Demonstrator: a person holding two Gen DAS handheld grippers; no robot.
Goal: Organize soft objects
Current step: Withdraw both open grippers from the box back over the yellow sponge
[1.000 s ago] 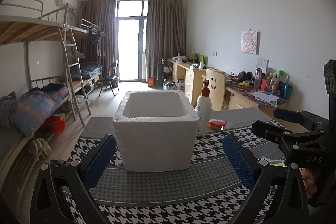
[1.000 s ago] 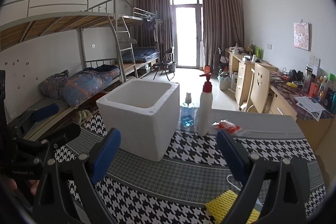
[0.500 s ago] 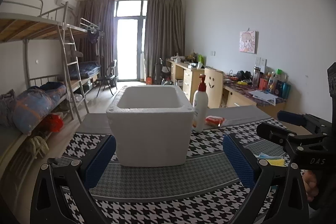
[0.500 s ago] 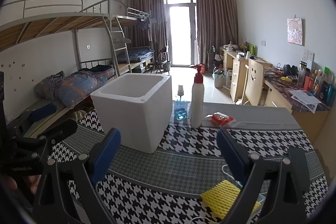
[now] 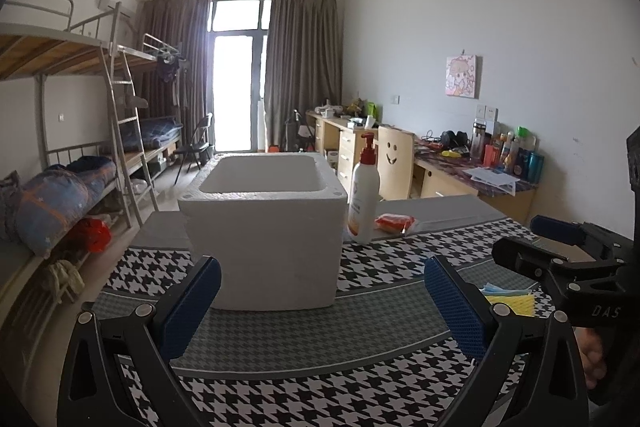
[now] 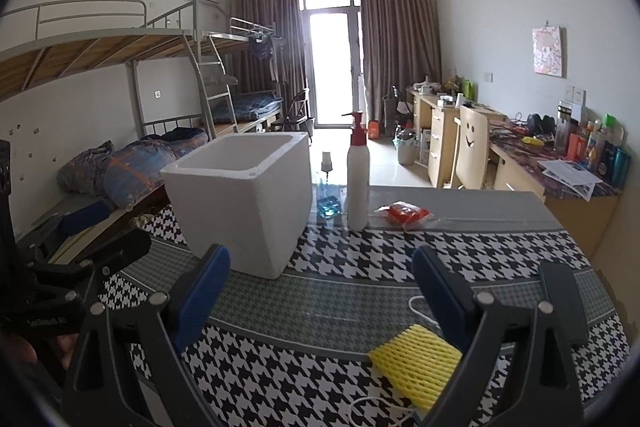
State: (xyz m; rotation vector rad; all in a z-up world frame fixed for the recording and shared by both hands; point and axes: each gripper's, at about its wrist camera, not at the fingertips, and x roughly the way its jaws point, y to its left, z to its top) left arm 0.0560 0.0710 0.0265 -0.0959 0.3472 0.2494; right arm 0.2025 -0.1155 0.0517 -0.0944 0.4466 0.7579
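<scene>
Foam net (image 6: pixel 416 359), yellow, lies on the houndstooth table (image 6: pixel 360 259) close to its near right edge, beside the right finger of the right gripper (image 6: pixel 320 295); its long axis runs from near right to far left, and a white cord (image 6: pixel 416 307) curls beside it. White foam box (image 6: pixel 244 203), mouth up, stands left of centre, well apart from the net, with bare cloth between them. Pump bottle (image 6: pixel 357 179) stands upright just right of the box; a small blue bottle (image 6: pixel 328 195) stands behind and a red packet (image 6: pixel 404 213) lies to the right. Left gripper (image 5: pixel 320 303) hovers level in front of the box (image 5: pixel 264 227), fingers spread wide and holding nothing. The right gripper is likewise spread and unladen, level above the table. In the left view a yellow and blue pad (image 5: pixel 510 297) lies at the right, partly hidden by the right gripper's frame
</scene>
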